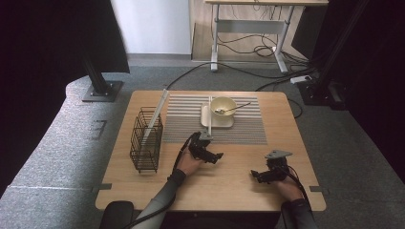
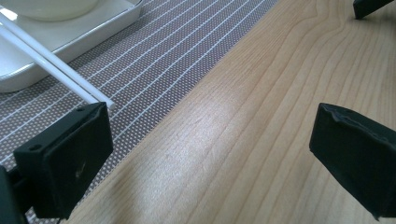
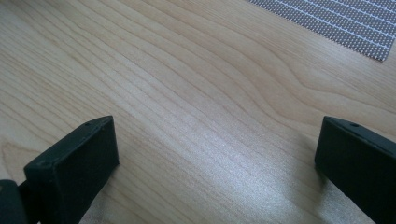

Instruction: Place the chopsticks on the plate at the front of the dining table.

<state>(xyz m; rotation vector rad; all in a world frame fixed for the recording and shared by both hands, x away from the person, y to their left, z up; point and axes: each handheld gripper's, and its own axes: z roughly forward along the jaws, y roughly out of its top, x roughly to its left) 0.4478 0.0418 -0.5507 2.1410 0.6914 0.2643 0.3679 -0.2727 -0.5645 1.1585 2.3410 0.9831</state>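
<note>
Chopsticks (image 2: 56,70) lie on the striped mat (image 1: 239,129), far ends propped on the white tray (image 1: 206,119) near the table's (image 1: 239,186) far edge, near ends just beside the left gripper (image 2: 210,140), not touching. Its jaws are wide and hold nothing. Right gripper (image 3: 215,158) sits over bare wood by the near right corner, jaws wide too (nothing between them). Bowl (image 1: 223,105) with spoon (image 1: 234,109) sits on the tray; wire basket (image 1: 145,140) stands along the left edge.

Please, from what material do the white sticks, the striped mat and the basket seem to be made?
White sticks: probably plastic or melamine, smooth with a slight sheen. Striped mat: looks like woven vinyl or fabric mesh, showing a dotted weave with thin white lines. Basket: dark metal wire, seemingly coated; open grid walls you can see through.
</note>
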